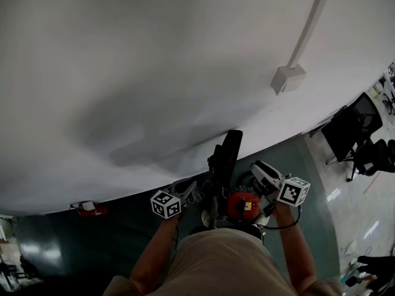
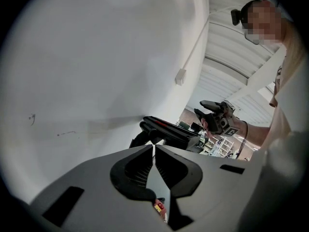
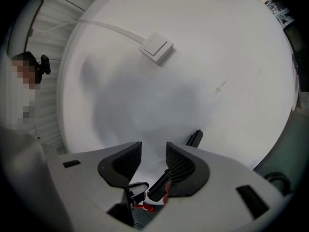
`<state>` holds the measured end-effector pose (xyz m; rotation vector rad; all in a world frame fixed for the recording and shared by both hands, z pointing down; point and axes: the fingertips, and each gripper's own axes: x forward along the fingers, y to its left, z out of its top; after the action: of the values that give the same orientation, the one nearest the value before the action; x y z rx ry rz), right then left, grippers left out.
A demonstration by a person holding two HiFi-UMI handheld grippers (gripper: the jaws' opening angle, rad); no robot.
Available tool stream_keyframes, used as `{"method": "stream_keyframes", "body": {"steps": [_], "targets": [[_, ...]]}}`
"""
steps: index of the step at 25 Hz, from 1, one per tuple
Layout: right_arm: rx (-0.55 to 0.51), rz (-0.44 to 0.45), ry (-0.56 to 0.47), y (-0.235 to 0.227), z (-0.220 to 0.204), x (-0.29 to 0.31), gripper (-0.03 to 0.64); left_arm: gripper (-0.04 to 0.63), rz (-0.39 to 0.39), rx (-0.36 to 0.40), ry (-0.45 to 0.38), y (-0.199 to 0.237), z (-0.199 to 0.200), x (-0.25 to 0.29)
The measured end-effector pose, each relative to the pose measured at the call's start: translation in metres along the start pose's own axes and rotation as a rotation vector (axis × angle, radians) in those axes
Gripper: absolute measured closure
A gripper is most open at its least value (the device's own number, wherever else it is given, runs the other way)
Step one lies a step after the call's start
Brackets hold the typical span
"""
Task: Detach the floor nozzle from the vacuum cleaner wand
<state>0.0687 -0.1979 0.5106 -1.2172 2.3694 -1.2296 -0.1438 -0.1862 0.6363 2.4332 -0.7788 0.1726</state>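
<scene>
We judge the job barely begun: the black floor nozzle [image 1: 227, 156] stands raised in front of the white wall [image 1: 154, 60], apparently attached to the red vacuum cleaner [image 1: 241, 205], though we cannot make out its joint with the wand. Our left claw [image 1: 188, 191] is closed tight on nothing, just left of the nozzle. Our right claw [image 1: 262, 172], jaws partly apart and empty, sits just right of it. A wall box [image 1: 288, 79] sits higher up and black chairs [image 1: 355, 131] stand well off to the right; nothing blocks the nozzle
</scene>
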Motion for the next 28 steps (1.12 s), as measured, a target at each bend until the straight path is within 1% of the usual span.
{"method": "stream_keyframes", "body": {"steps": [3,7,9,14,18,22,24,28], "targets": [[0.001,0.002,0.014,-0.003,0.000,0.006,0.463,0.591,0.012,0.012,0.029,0.009,-0.007,0.008],[0.008,-0.020,0.050,-0.009,0.000,0.018,0.462,0.589,0.027,0.077,0.083,0.021,-0.017,0.025],[0.014,-0.039,0.079,-0.015,-0.003,0.026,0.462,0.582,0.026,0.093,0.113,0.028,-0.024,0.038],[0.015,-0.071,0.155,-0.028,-0.015,0.043,0.462,0.488,0.013,0.115,0.179,0.037,-0.039,0.072],[0.025,-0.071,0.180,-0.027,-0.018,0.057,0.462,0.442,0.021,0.136,0.213,0.048,-0.050,0.096],[0.051,-0.094,0.211,-0.035,-0.023,0.067,0.460,0.410,0.020,0.145,0.260,0.061,-0.063,0.118],[0.078,-0.105,0.223,-0.041,-0.026,0.071,0.442,0.402,0.019,0.150,0.286,0.067,-0.071,0.125],[0.119,-0.123,0.252,-0.053,-0.030,0.080,0.384,0.396,0.015,0.170,0.335,0.077,-0.085,0.136]]}}
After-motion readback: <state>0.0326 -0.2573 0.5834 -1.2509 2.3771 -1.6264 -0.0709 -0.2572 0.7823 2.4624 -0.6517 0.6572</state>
